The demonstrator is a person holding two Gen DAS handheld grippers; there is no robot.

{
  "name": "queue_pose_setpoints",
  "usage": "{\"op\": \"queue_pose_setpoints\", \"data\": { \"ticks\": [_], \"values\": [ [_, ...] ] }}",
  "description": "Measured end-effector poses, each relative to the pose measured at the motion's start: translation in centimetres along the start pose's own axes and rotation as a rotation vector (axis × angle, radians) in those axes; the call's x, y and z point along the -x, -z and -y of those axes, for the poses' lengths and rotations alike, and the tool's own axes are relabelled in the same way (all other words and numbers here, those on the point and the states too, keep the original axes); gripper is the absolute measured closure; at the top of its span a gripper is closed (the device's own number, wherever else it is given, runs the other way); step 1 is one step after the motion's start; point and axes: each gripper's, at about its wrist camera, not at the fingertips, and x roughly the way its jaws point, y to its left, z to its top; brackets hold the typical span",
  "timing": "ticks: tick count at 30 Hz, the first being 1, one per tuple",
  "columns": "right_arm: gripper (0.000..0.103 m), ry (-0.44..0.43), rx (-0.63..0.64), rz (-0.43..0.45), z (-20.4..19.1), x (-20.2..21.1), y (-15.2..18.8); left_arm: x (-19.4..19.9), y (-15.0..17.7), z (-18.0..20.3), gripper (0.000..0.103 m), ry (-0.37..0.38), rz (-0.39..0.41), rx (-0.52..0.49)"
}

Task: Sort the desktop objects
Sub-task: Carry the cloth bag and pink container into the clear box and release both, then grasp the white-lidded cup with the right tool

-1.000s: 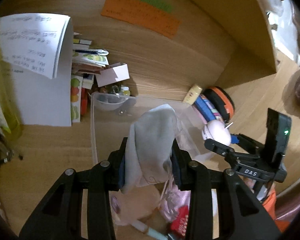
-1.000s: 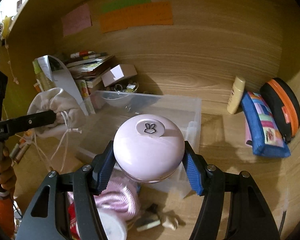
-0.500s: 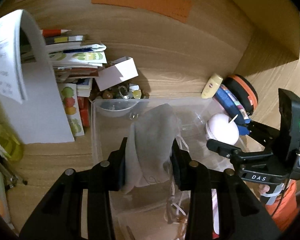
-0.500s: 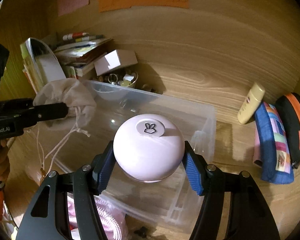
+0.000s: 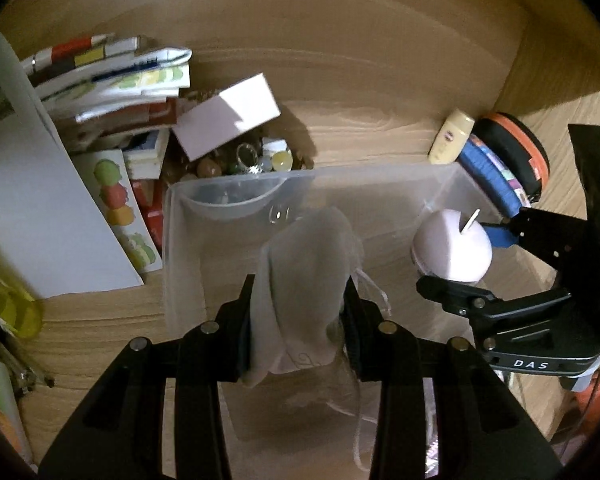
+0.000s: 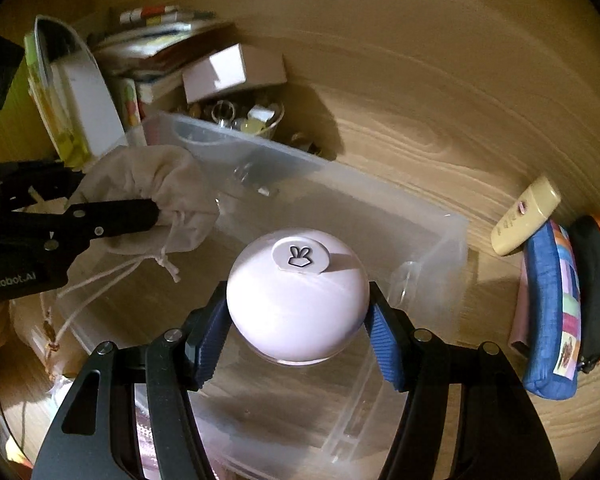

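Observation:
My left gripper (image 5: 300,320) is shut on a beige drawstring pouch (image 5: 304,272) and holds it over the clear plastic bin (image 5: 372,172); its white cords hang down. The pouch also shows in the right wrist view (image 6: 148,188), over the bin's left part (image 6: 440,240). My right gripper (image 6: 296,344) is shut on a round pink ball-shaped object (image 6: 296,304) with a rabbit-logo tab, held above the bin's right side. The left wrist view shows that ball (image 5: 452,244) between the right gripper's fingers.
Stacked books and papers (image 5: 112,80), a white box (image 5: 228,116) and a bowl of trinkets (image 5: 244,160) stand behind the bin. A cream bottle (image 6: 528,216), a blue patterned pouch (image 6: 548,320) and a black-orange case (image 6: 596,288) lie to the right by the wooden wall.
Both grippers have moved forward and lower over the bin, carrying the pouch and the pink ball. The loose items in front of the bin have dropped out of view.

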Motion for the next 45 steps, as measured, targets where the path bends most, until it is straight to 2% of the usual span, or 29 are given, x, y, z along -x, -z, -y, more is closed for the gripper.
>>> {"op": "queue_pose_setpoints", "data": {
  "ticks": [11, 17, 19, 23, 28, 32, 34, 39, 45],
  "values": [
    [0.043, 0.043, -0.007, -0.04, -0.3, -1.3, -0.4, 0.2, 0.1, 0.4, 0.063, -0.019, 0.007, -0.026],
    [0.043, 0.093, 0.025, -0.034, -1.0, -1.4, -0.6, 0.5, -0.2, 0.4, 0.056, -0.015, 0.008, -0.031],
    [0.042, 0.103, 0.025, -0.04, -1.1, -1.4, -0.6, 0.9, -0.3, 0.4, 0.049, -0.005, 0.015, -0.028],
    [0.031, 0.127, 0.013, -0.043, -1.5, -1.1, -0.7, 2.2, -0.4, 0.8, 0.041, -0.022, 0.053, -0.038],
    [0.031, 0.127, -0.007, -0.012, -1.6, 1.4, -0.4, 4.0, -0.3, 1.1, 0.03, -0.028, 0.084, -0.04],
    [0.022, 0.104, -0.046, 0.034, -0.9, 3.8, 0.1, 6.0, 0.0, 1.4, 0.029, -0.045, 0.111, -0.037],
    [0.02, 0.093, -0.067, 0.061, -0.6, 5.0, 0.5, 7.1, 0.3, 1.6, 0.024, -0.05, 0.124, -0.037],
    [0.02, 0.092, -0.087, 0.127, 0.0, 8.0, 1.6, 9.9, 1.6, 2.1, 0.014, -0.085, 0.171, -0.046],
    [0.015, 0.113, -0.073, 0.204, -1.3, 11.5, 4.1, 11.4, 3.8, 2.1, 0.01, -0.123, 0.179, -0.041]
  ]
}}
